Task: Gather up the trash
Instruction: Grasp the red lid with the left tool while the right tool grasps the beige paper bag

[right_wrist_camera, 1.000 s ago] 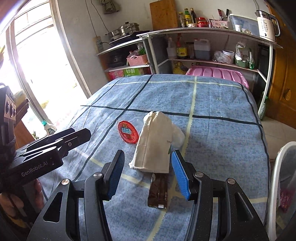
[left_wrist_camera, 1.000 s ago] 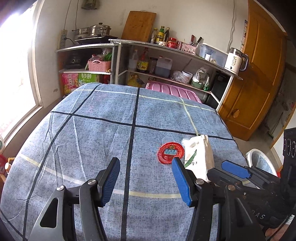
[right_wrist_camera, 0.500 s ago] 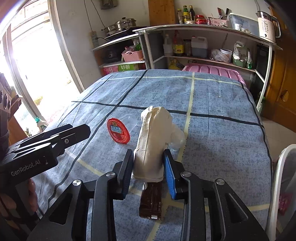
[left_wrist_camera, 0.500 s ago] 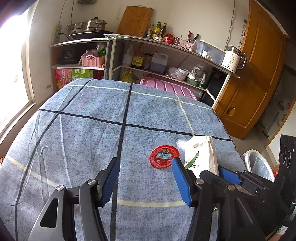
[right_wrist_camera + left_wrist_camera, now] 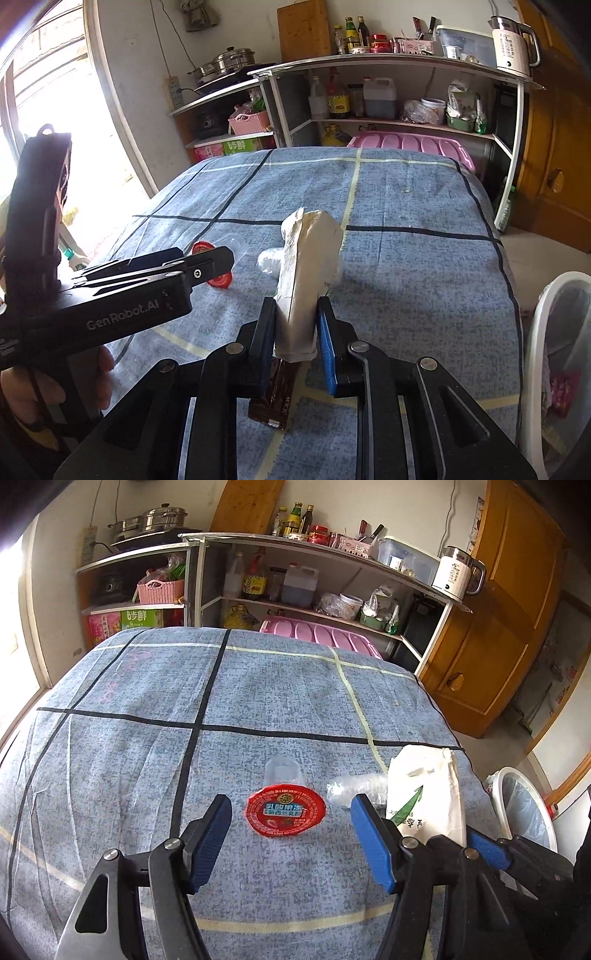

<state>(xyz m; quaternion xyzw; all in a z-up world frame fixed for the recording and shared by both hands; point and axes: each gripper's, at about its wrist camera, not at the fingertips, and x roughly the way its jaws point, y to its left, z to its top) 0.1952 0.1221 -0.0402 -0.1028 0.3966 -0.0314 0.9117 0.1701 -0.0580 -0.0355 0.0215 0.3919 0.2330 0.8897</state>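
I see bare tablecloth (image 5: 147, 760) left of the red-lidded cup (image 5: 286, 808); crumpled plastic (image 5: 354, 786) and paper bag (image 5: 428, 797) crowd its right.

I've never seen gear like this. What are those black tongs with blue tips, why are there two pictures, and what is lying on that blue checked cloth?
No robot here: a person holds a hand tool in each hand, each ending in a two-fingered claw with its own camera looking along the fingers. So each picture is one claw's view.

The left claw is opening, empty, just before a jelly cup with a red lid lying on the tablecloth.

The right claw is closing on a white paper bag, squeezing it. A brown wrapper lies beneath, crumpled clear plastic beside the bag. A white bin waits on the right.
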